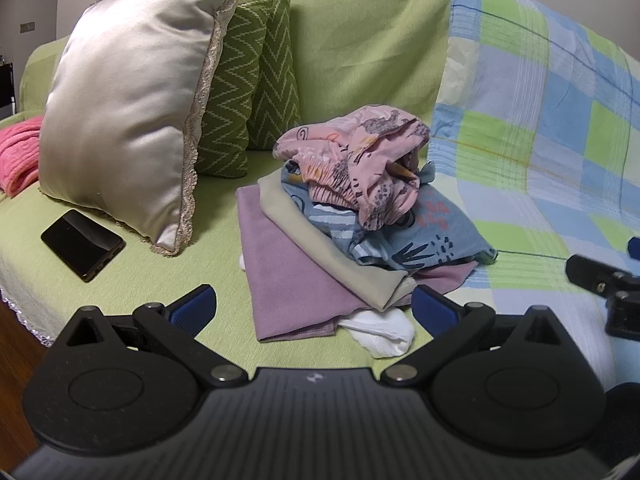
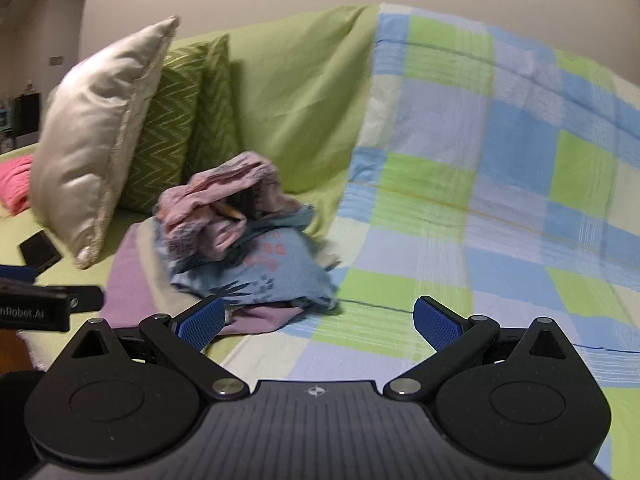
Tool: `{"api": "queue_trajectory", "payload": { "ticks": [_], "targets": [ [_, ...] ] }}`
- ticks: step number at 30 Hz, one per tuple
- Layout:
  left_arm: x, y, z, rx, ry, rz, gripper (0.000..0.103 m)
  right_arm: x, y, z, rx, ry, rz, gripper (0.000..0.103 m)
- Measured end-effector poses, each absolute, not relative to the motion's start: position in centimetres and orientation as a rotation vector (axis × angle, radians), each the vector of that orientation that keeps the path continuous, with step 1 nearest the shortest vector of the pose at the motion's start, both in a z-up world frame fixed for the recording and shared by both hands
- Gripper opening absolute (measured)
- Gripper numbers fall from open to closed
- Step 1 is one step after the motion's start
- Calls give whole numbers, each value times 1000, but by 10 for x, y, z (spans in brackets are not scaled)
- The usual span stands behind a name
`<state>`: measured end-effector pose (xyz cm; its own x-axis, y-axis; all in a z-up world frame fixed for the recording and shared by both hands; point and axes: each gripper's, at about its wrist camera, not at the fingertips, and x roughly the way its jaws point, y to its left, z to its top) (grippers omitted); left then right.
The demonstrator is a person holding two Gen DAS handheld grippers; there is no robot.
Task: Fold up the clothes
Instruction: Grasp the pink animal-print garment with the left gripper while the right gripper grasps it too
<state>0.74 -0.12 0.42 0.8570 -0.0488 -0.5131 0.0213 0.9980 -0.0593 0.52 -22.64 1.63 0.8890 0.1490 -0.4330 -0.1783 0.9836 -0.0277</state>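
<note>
A heap of clothes lies on the green sofa seat. On top is a crumpled pink patterned garment (image 1: 360, 164) (image 2: 224, 204), under it a blue printed one (image 1: 420, 236) (image 2: 272, 276), then a beige piece (image 1: 320, 240) and a flat mauve cloth (image 1: 288, 280) (image 2: 128, 292). A white sock (image 1: 380, 330) pokes out at the front. My left gripper (image 1: 314, 306) is open, just short of the heap's front edge, holding nothing. My right gripper (image 2: 318, 322) is open too, to the right of the heap above the checked blanket. Each gripper's body shows at the other view's edge.
A cream satin pillow (image 1: 124, 120) and green zigzag cushions (image 1: 256, 96) lean on the sofa back at left. A black phone (image 1: 82, 244) lies by the pillow, a pink cloth (image 1: 18, 152) at far left. The checked blanket (image 2: 460, 184) covers the sofa's right side.
</note>
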Motion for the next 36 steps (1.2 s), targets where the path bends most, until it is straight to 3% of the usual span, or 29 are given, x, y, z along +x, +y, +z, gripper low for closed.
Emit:
{"api": "queue_trajectory", "payload": {
  "ticks": [8,10,12,17,19,21,25,28,29,30,31,36],
  "targets": [
    [46,-4,15,195,479,-157,102,43,-218,18,-64,482,255,102],
    [61,-8,12,246,481,-202,98,58,-214,19,-84,474,276,94],
    [77,-12,9,282,494,-254,85,78,-209,15,-88,493,306,73],
    [108,-21,1,282,504,-350,73,117,-197,2,-78,535,448,65],
    [117,-24,-1,282,507,-378,60,130,-192,-4,-63,550,488,55],
    [129,-24,-4,286,526,-383,26,142,-188,-9,-26,572,532,52],
    [142,-10,-3,251,531,-384,11,159,-177,-17,26,577,579,51],
    [144,0,2,246,521,-383,8,168,-169,-20,63,569,603,50],
    [144,4,4,237,517,-383,8,172,-164,-22,68,574,612,44],
    [144,8,6,227,514,-382,7,176,-160,-24,68,584,615,27],
    [144,12,9,220,509,-377,7,178,-157,-26,70,594,610,17],
    [146,32,25,165,480,-361,6,170,-169,-7,124,553,579,9]
  ]
}}
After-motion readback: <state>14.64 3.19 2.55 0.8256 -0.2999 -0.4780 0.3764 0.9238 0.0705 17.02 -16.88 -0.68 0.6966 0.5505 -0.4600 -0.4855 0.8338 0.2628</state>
